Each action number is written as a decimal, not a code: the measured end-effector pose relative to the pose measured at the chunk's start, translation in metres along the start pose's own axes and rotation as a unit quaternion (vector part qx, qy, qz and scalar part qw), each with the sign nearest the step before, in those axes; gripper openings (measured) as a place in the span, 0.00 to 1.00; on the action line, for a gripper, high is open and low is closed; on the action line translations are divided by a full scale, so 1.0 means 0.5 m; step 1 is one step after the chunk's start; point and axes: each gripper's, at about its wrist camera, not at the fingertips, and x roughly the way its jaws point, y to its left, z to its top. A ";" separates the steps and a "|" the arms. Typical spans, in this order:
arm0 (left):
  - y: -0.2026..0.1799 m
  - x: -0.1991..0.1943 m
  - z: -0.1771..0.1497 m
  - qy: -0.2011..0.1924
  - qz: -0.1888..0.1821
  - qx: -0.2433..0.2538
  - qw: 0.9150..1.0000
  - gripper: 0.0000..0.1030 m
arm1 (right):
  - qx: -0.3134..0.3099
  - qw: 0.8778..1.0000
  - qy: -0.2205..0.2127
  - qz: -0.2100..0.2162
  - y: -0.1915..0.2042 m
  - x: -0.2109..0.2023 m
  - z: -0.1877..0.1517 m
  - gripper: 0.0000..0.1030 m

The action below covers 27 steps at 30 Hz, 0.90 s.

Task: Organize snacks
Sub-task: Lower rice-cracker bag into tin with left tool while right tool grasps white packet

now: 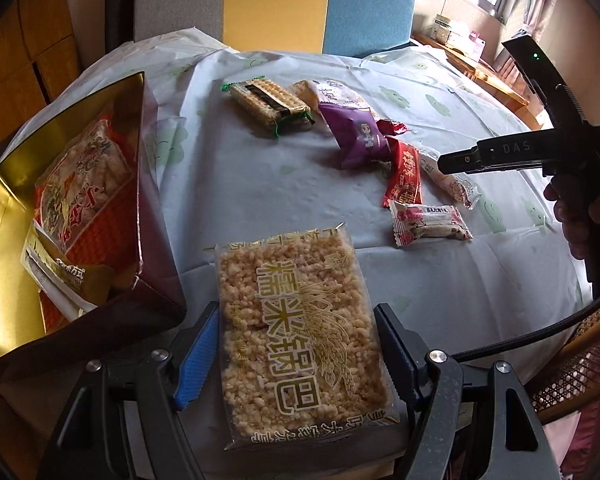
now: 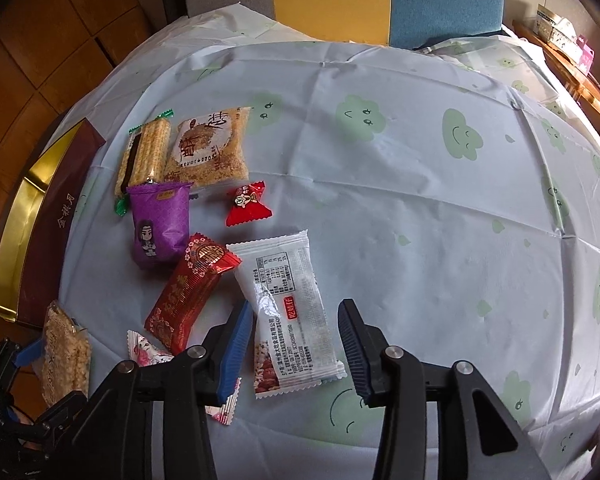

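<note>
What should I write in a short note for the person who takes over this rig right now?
Left hand-held gripper: jaws on both sides of the rice crisp pack; whether they grip it is unclear.
Right hand-held gripper: open, empty, over the white bar packet.
Done: two or so packs already lie in the gold-lined box, at the table's left.
Left: the rice crisp pack, white bar packet, cracker pack, crumb cake, purple packet, long red packet, small red candy and pink packet are not boxed yet.

Both claws, left claw (image 1: 298, 360) and right claw (image 2: 296, 350), are black, silver-screwed, with ribbed blue pads (image 1: 198, 354).
</note>
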 end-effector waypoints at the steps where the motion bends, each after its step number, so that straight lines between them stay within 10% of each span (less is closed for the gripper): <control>1: -0.001 -0.001 -0.001 -0.002 0.000 0.003 1.000 0.73 | 0.001 1.000 0.003 0.003 -0.003 0.004 0.001 0.47; 8: -0.005 0.002 -0.009 -0.004 0.004 0.016 1.000 0.73 | -0.008 1.000 0.013 0.027 0.013 0.029 0.007 0.51; 17: -0.010 -0.055 0.012 -0.053 -0.008 0.027 0.998 0.73 | -0.030 0.999 0.006 -0.033 0.022 0.035 0.000 0.33; 27: 0.107 -0.158 0.071 -0.112 -0.016 -0.071 0.991 0.73 | -0.053 0.998 0.000 -0.045 0.032 0.035 -0.017 0.33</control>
